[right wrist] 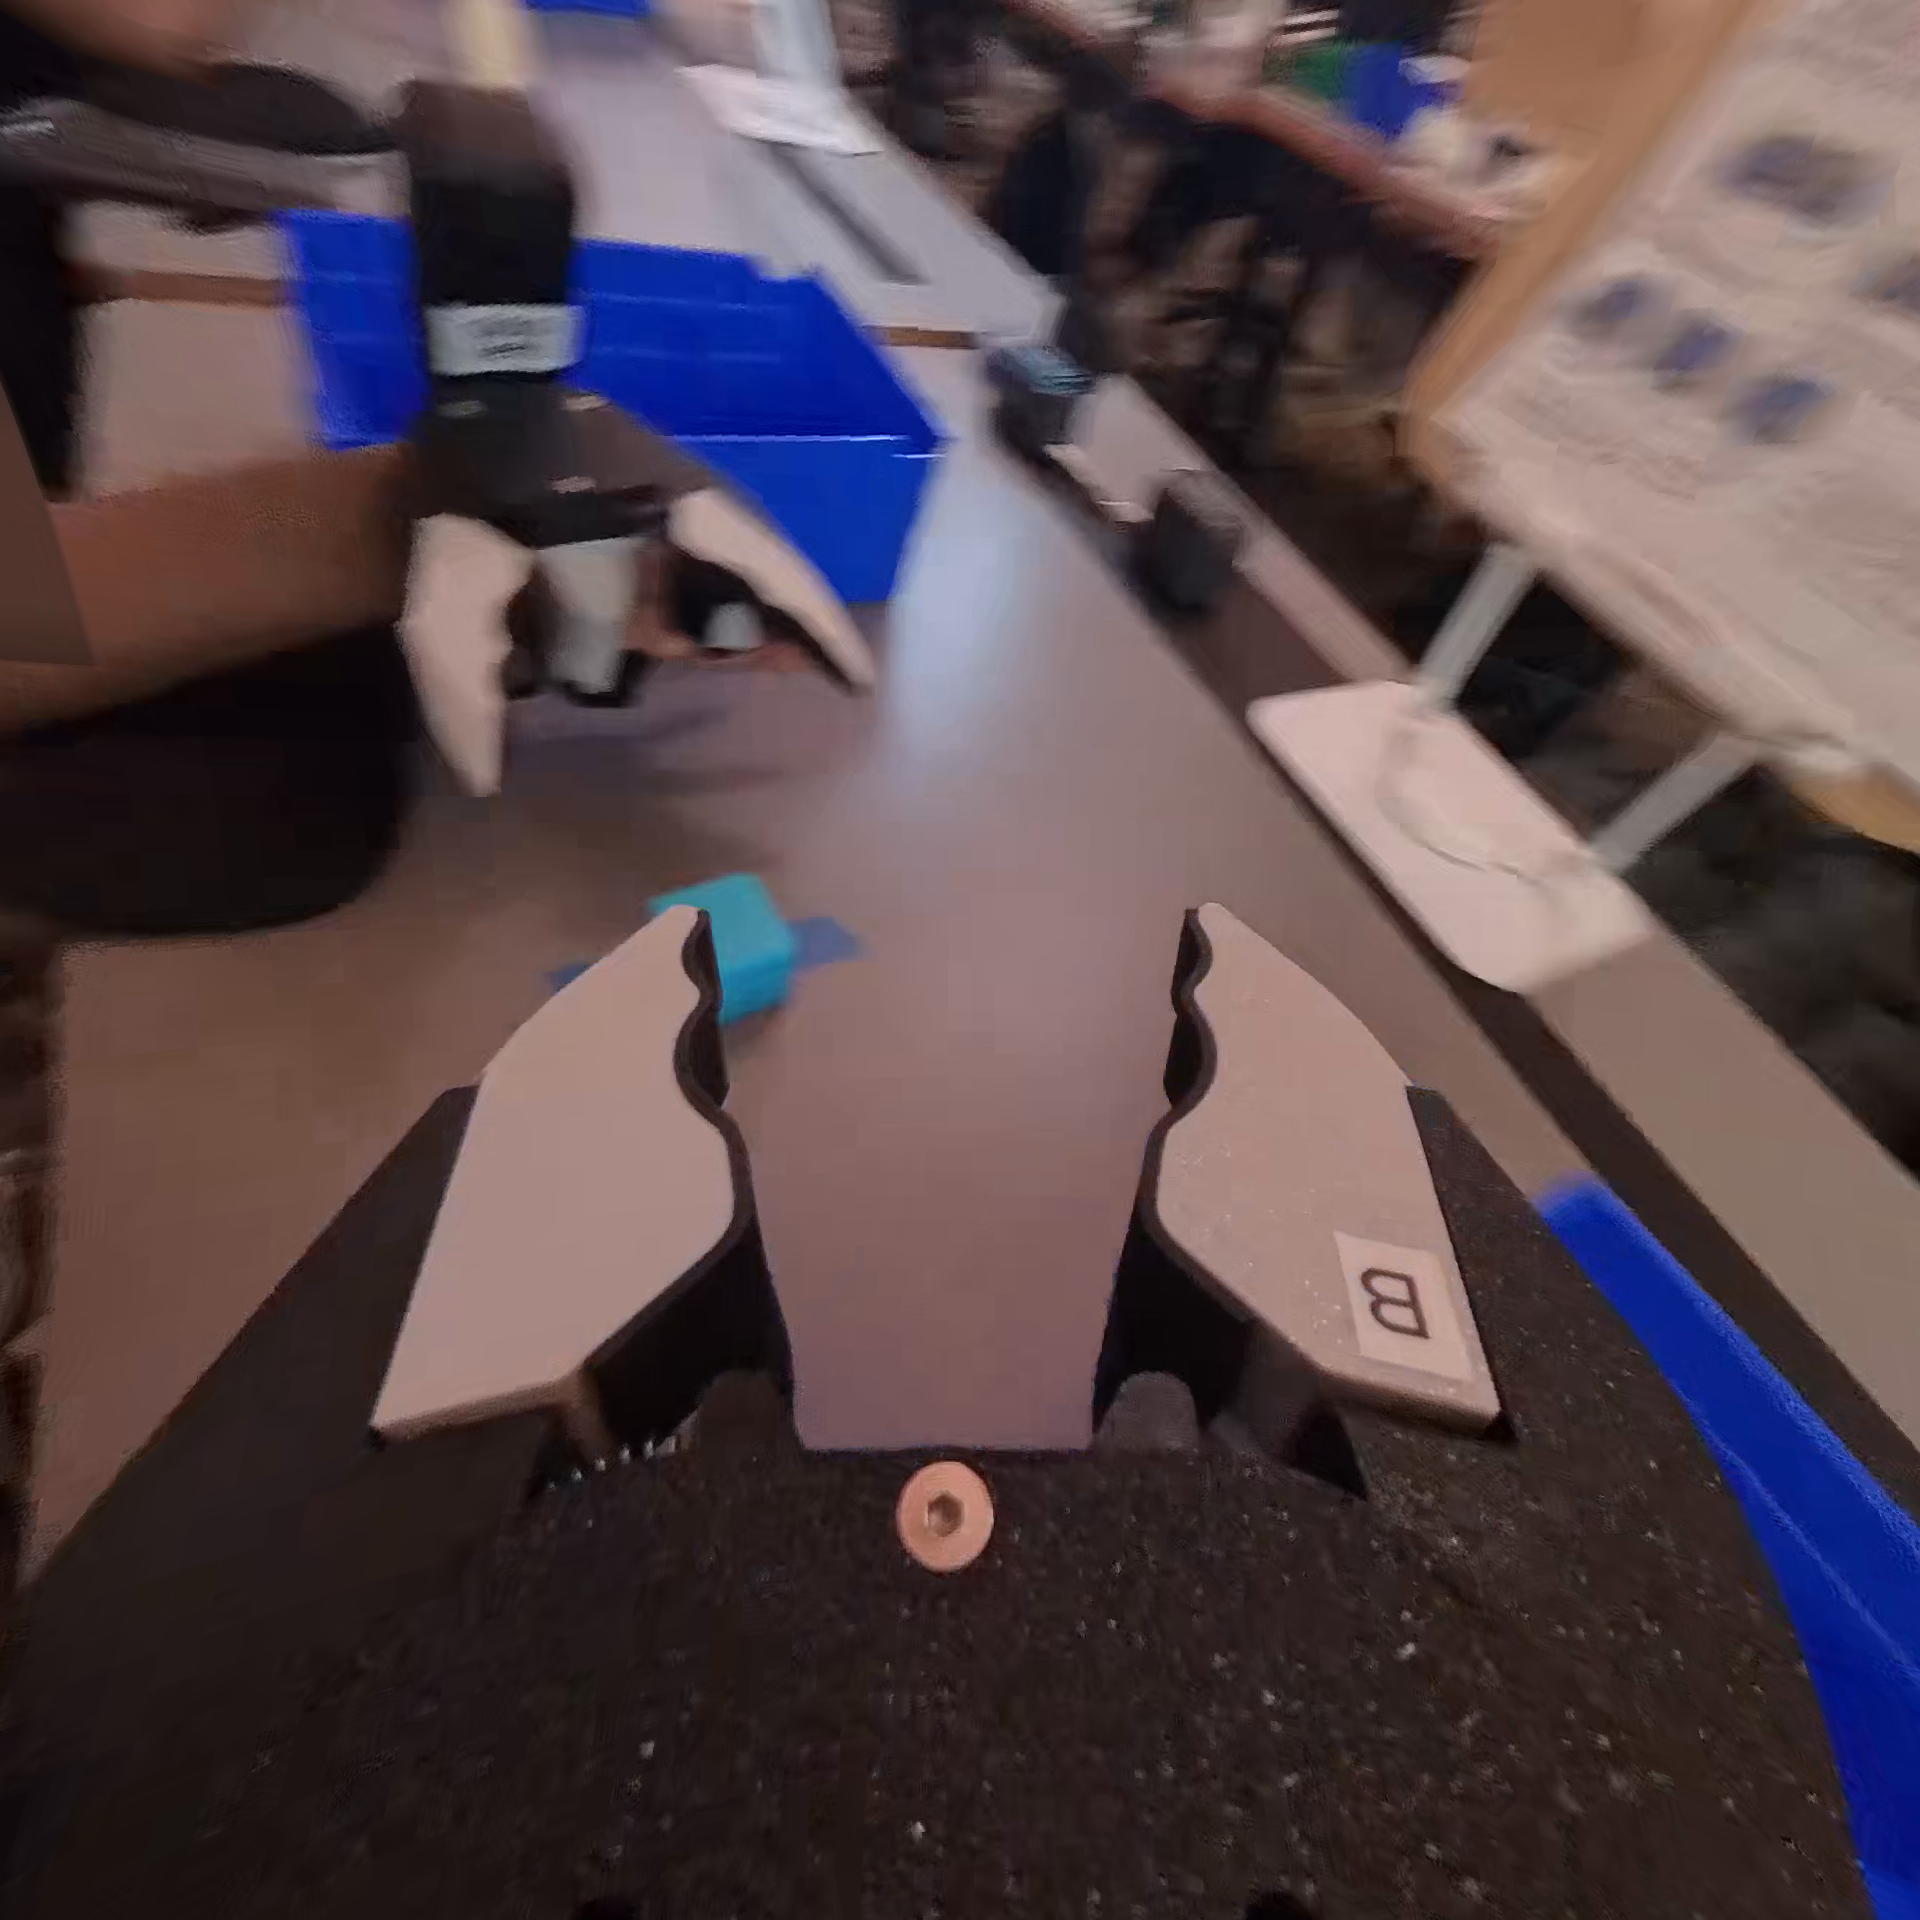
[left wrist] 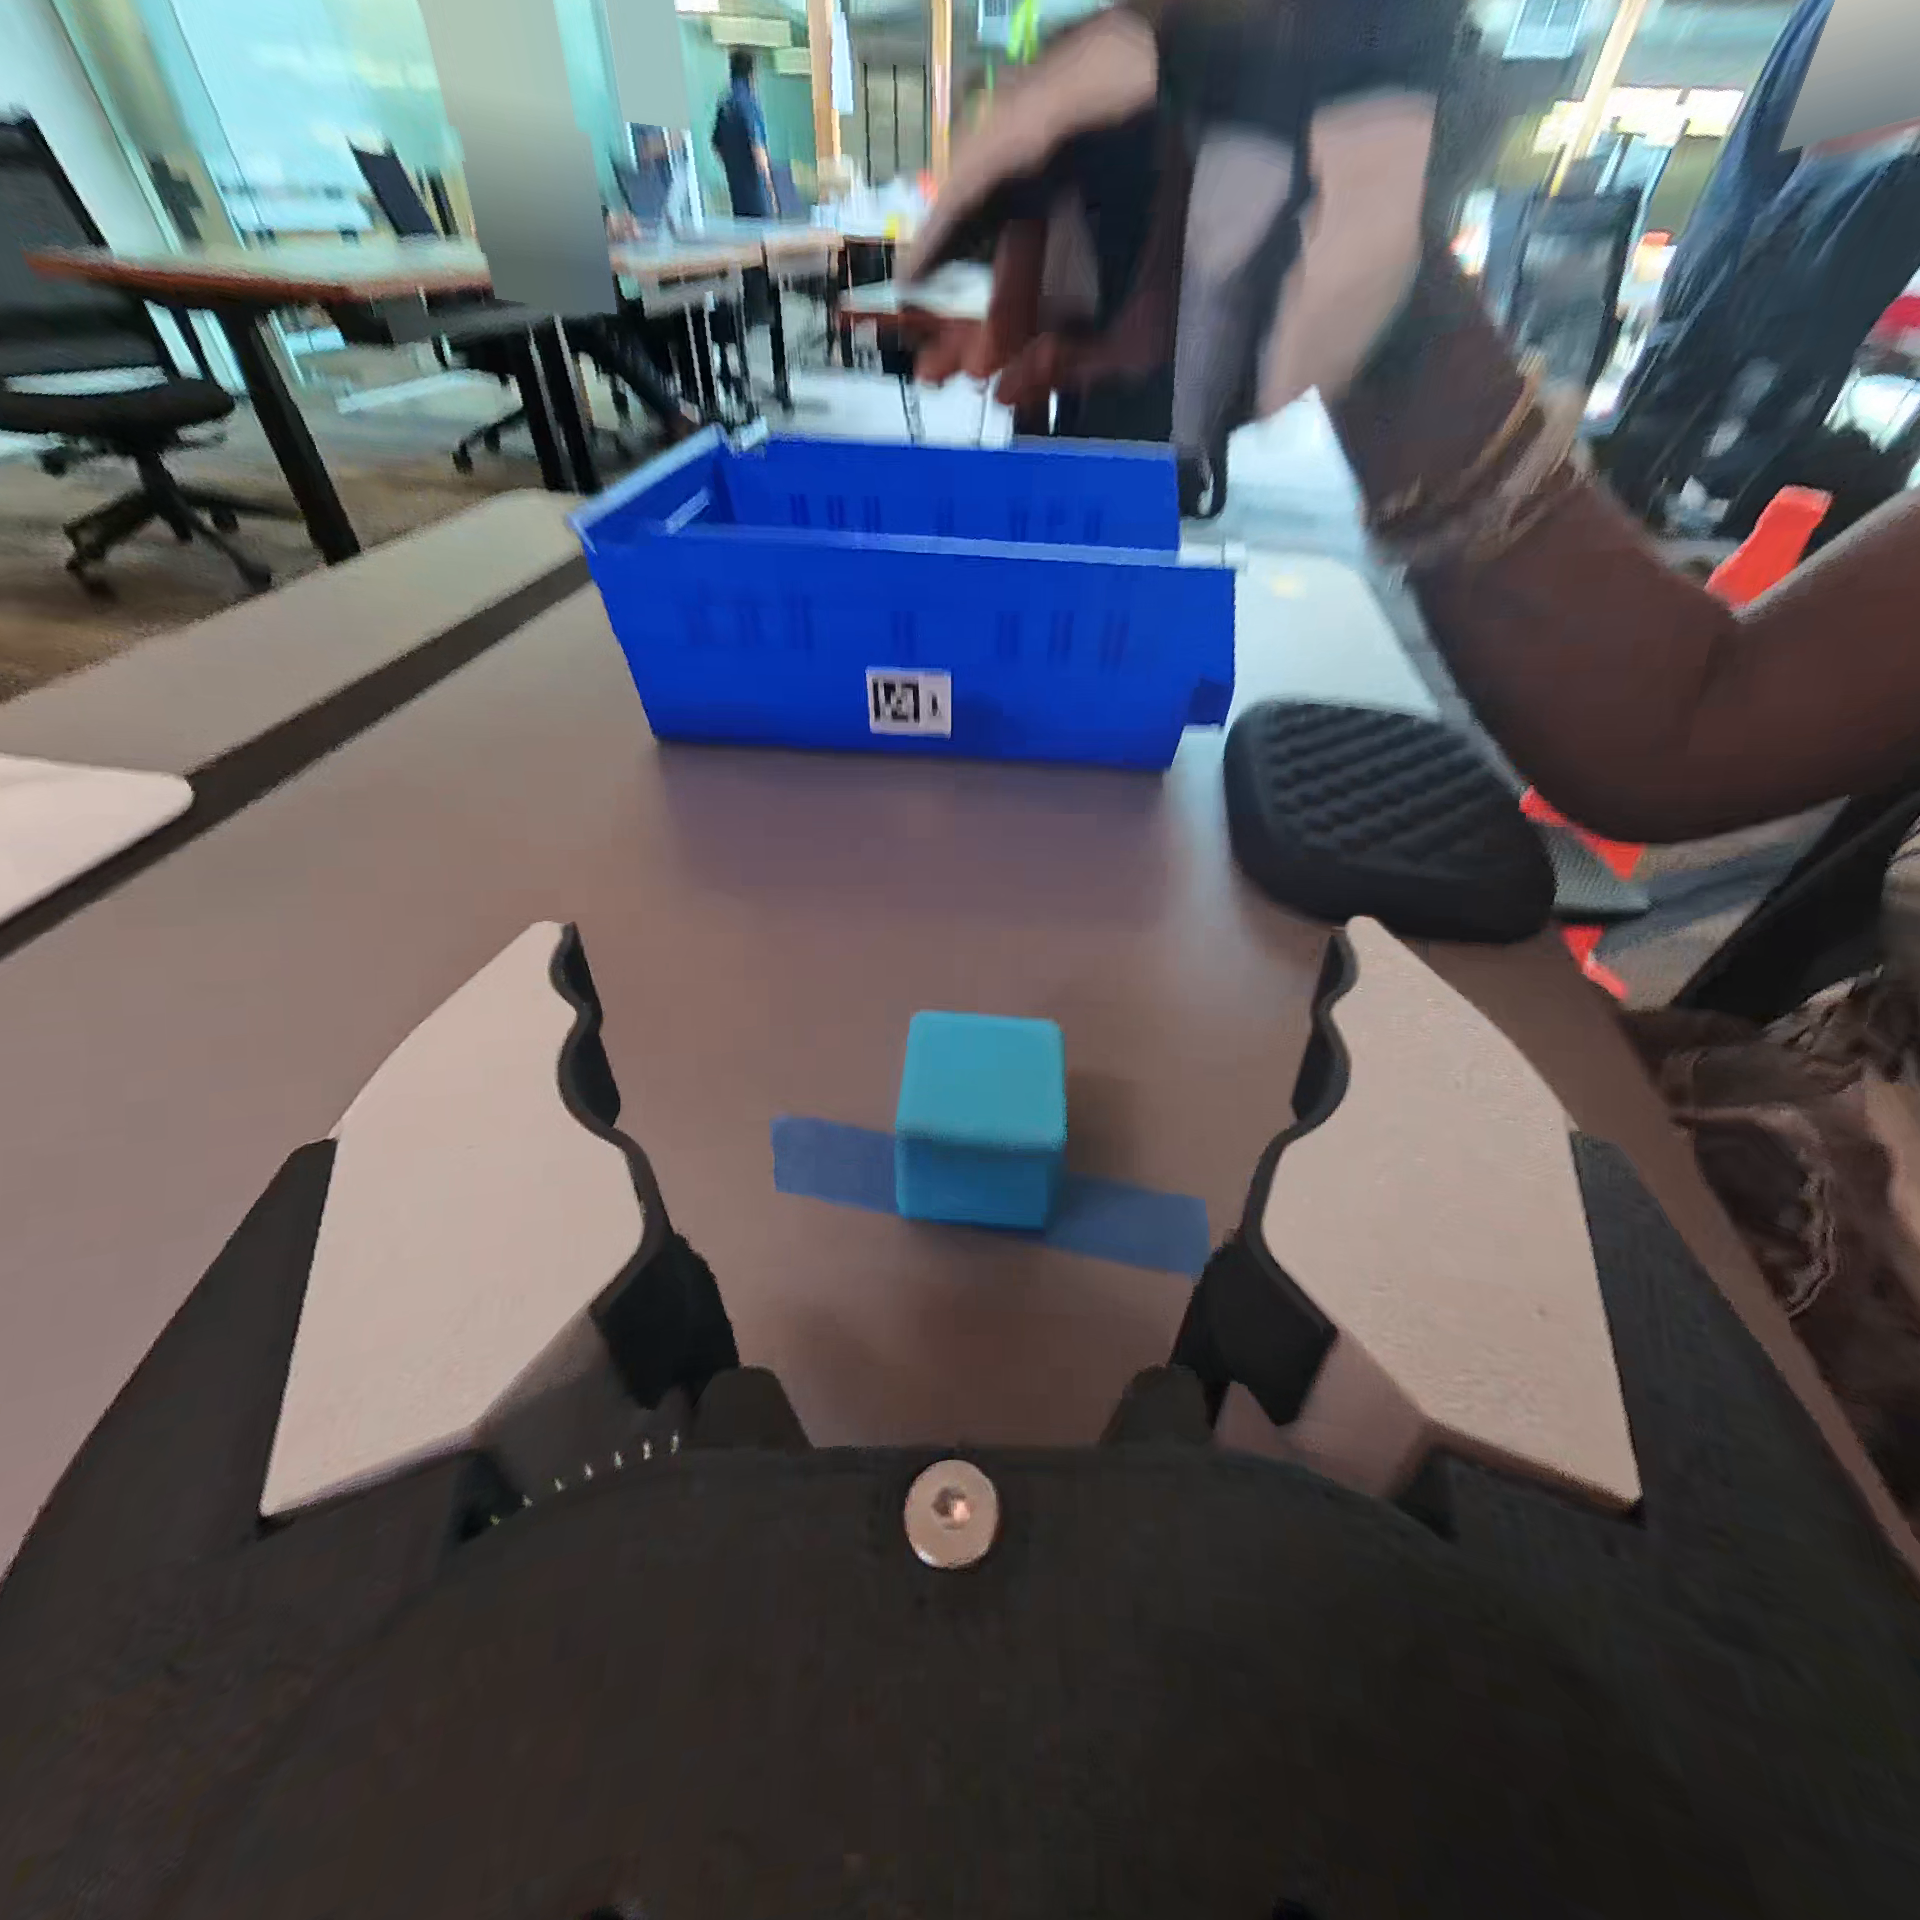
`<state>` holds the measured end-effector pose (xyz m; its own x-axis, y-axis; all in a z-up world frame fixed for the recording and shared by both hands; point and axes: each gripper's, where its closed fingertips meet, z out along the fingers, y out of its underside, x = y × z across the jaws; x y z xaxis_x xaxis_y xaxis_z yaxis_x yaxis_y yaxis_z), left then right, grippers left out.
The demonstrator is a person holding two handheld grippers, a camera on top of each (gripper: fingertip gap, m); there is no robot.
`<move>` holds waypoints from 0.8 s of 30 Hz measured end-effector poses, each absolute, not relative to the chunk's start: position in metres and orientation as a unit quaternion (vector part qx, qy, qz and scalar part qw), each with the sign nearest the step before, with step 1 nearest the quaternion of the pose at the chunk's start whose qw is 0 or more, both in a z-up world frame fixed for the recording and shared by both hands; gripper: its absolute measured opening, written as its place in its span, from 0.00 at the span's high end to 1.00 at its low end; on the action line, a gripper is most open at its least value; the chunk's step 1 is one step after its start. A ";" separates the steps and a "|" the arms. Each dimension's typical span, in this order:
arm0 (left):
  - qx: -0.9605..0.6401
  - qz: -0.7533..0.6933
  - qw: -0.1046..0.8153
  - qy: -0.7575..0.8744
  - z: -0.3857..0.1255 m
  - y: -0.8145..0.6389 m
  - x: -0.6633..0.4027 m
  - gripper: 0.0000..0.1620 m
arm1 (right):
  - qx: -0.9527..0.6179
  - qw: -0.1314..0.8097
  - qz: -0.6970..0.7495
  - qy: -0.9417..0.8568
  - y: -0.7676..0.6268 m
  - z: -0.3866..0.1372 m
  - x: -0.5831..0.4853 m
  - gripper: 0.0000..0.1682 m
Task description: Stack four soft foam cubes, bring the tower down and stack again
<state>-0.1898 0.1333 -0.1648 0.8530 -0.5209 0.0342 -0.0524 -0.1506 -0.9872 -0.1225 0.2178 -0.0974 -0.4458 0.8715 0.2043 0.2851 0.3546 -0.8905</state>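
Teal foam cube (left wrist: 981, 1120) sits alone on a strip of blue tape (left wrist: 831, 1155) on the tabletop (left wrist: 935, 831), probably marking the tower's base. Left tool (left wrist: 956, 997) hovers just short of it, spread wide and empty; right tool (right wrist: 945, 935) is likewise parted, holding nothing. Behind stands a blue bin (left wrist: 914, 644); the other three cubes are out of sight, and motion blur smears the background.

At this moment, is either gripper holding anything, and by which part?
Nothing is held. The left gripper and the right gripper are both open and empty; the teal cube sits alone on the blue tape.
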 end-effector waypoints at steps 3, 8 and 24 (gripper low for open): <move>-0.690 -0.195 0.674 0.178 -0.140 0.131 -0.195 0.19 | -0.332 0.254 0.372 -0.829 0.165 -0.150 -0.143 0.46; -0.679 -0.184 0.690 0.171 -0.134 0.131 -0.199 0.20 | -0.309 0.135 0.287 -0.897 0.137 -0.225 -0.164 0.53; -0.697 -0.156 0.677 0.179 -0.144 0.137 -0.201 0.21 | -0.397 0.250 0.291 -0.834 0.174 -0.177 -0.154 0.71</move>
